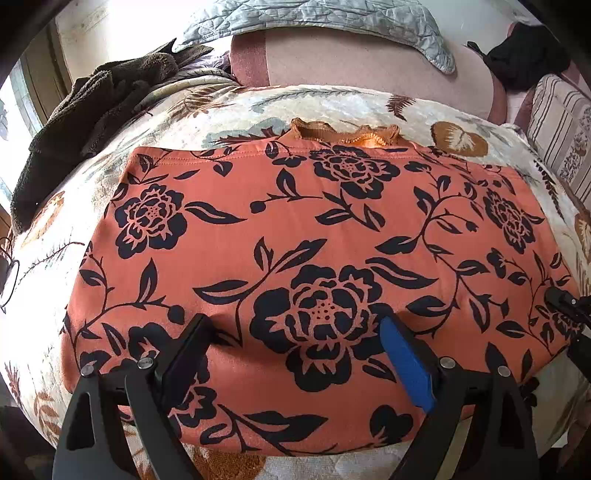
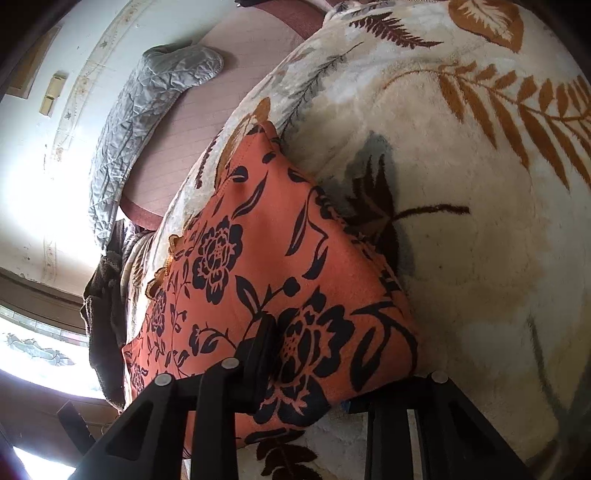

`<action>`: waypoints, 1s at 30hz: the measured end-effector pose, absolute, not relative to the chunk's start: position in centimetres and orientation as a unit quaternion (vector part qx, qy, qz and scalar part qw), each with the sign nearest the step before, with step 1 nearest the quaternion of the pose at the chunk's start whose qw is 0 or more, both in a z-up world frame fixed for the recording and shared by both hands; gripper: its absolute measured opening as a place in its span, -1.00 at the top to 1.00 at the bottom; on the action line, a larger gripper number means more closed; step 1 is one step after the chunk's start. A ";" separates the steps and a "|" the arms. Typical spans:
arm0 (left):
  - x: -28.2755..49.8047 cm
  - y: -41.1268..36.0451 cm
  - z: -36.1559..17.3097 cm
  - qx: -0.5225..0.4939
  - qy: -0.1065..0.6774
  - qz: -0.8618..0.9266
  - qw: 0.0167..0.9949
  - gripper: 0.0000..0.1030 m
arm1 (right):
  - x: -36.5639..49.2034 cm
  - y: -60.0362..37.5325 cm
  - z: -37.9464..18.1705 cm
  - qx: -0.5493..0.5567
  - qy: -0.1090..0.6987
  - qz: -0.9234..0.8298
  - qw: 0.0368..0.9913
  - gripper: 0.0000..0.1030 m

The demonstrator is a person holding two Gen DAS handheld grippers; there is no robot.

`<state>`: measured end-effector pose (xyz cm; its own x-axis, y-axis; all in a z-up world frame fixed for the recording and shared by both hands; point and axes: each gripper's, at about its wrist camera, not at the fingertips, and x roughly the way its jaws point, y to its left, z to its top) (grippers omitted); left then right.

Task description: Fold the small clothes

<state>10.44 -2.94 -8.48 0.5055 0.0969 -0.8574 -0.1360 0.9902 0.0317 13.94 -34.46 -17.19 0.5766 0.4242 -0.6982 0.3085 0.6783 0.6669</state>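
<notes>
A cream fleece blanket point(image 1: 325, 99) printed with brown ferns and leaves covers the bed and carries everything else. Beyond it lies a mauve sheet point(image 1: 354, 62), with a grey quilted cover point(image 1: 314, 18) crumpled along the far edge. A dark brown towel point(image 1: 85, 114) sits heaped at the blanket's far left corner, and a black cloth point(image 1: 524, 55) lies at the far right.

The orange garment point(image 1: 317, 258), patterned with black flowers and vines, is spread flat on the middle of the blanket as a folded rectangle. Its long axis runs left to right across the left wrist view, with a stitched hem along the far side and a ruffled orange edge point(image 1: 347, 134) peeking out from under that hem.

The left gripper point(image 1: 295, 325) rests on the garment's near half, its fingers spread wide apart with tips pressing on the cloth, a black pad on one and a blue pad point(image 1: 406, 365) on the other; nothing is clamped between them.

The right gripper point(image 2: 317, 369) sits at the garment's right-hand corner. Its fingers are apart, one lying on top of the fabric and the other beneath the corner's edge, straddling the cloth.
</notes>
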 end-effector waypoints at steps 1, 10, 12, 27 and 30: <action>10.3 -2.9 -8.2 -0.022 0.487 0.066 0.871 -0.79 | 13.8 -34.6 -17.2 0.408 0.458 0.036 0.789 0.35; 10.6 -3.8 -9.8 0.024 0.496 0.065 0.866 -0.87 | 15.8 -32.8 -16.1 0.359 0.481 0.040 0.799 0.80; 10.5 -2.9 -9.1 0.008 0.497 0.049 0.866 -0.85 | 15.8 -31.0 -13.0 0.297 0.459 0.036 0.836 0.81; 11.9 13.8 -4.4 -0.315 0.435 -0.080 0.840 -0.84 | 12.6 -4.6 -12.1 -0.035 0.429 0.211 0.877 0.81; 13.8 13.0 -6.5 -0.333 0.465 -0.076 0.817 -0.79 | 12.5 -4.9 -11.9 -0.022 0.427 0.213 0.879 0.81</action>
